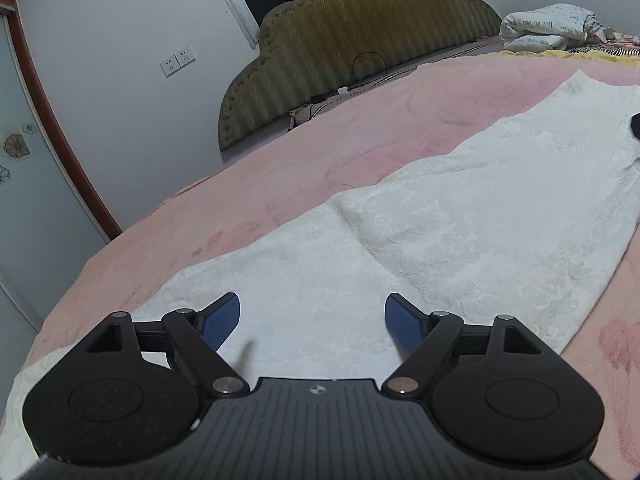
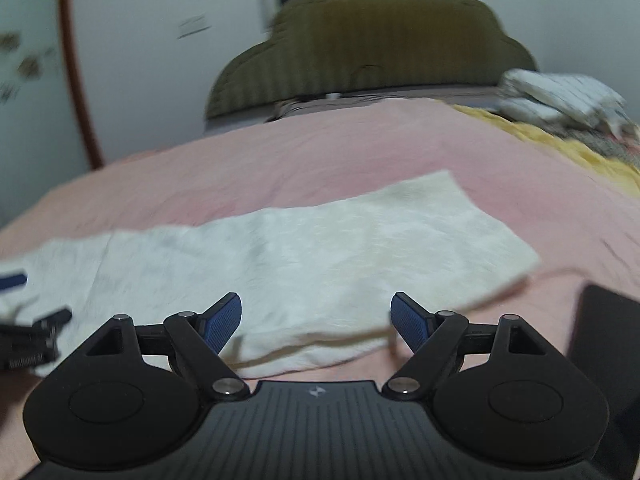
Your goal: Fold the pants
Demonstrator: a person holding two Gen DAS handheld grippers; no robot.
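White textured pants (image 1: 420,232) lie flat in a long strip on a pink bedspread (image 1: 280,148), folded lengthwise with one layer over the other. My left gripper (image 1: 312,322) hovers open just above their near end, nothing between its blue pads. In the blurred right wrist view the same pants (image 2: 304,248) stretch from left to right. My right gripper (image 2: 316,320) is open over their near edge and holds nothing. The left gripper's fingertips (image 2: 16,280) show at the far left edge of that view, over the pants.
An olive padded headboard (image 1: 360,40) stands at the back against a white wall. Bundled white bedding (image 1: 548,26) and a yellow blanket (image 2: 560,140) lie at the back right. A dark flat object (image 2: 604,344) rests on the bedspread (image 2: 280,152) near my right gripper. A glass door (image 1: 24,184) is left.
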